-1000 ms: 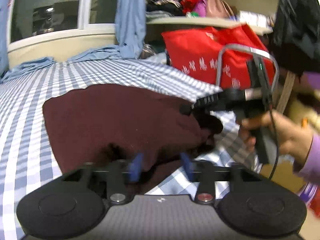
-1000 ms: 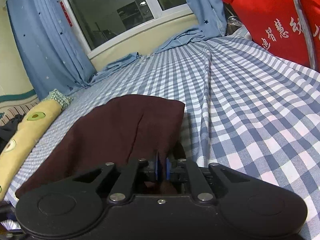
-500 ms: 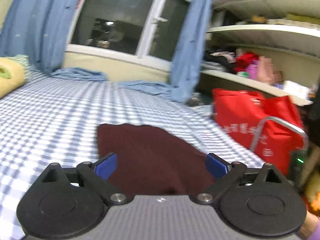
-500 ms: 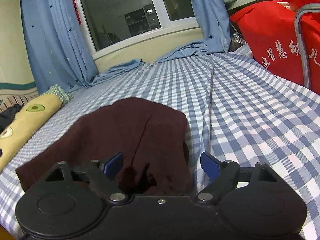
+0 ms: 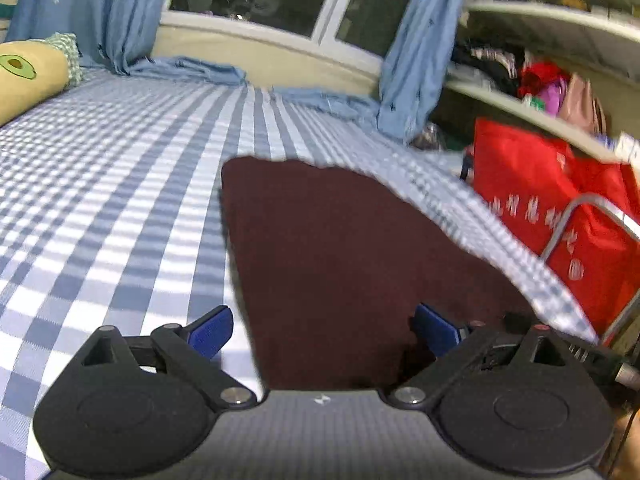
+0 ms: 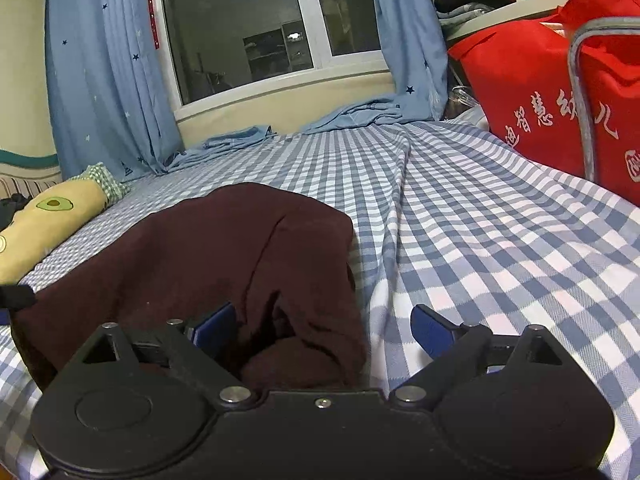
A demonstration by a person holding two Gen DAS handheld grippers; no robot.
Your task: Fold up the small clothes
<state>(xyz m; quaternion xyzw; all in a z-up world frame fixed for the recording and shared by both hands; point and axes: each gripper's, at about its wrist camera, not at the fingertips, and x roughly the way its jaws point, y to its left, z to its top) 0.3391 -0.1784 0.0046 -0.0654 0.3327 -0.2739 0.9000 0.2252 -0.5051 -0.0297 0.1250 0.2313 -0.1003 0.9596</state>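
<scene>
Maroon garment (image 5: 352, 264) lies on the checked bed (image 5: 120, 200) beside the red bag (image 5: 560, 208), seemingly folded once (near end lumpy), left gripper (image 5: 322, 330) and right gripper (image 6: 322, 330) jaws wide apart, empty; tidying left.

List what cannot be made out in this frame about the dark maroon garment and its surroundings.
- Dark maroon garment: its near edge is hidden behind the open right gripper body in the right wrist view; garment type unclear.
- Same in the left wrist view, behind the open left gripper.
- Red fabric bag: white lettering blurred by motion in the left wrist view.
- Shelf items: blurred, too small to identify.
</scene>
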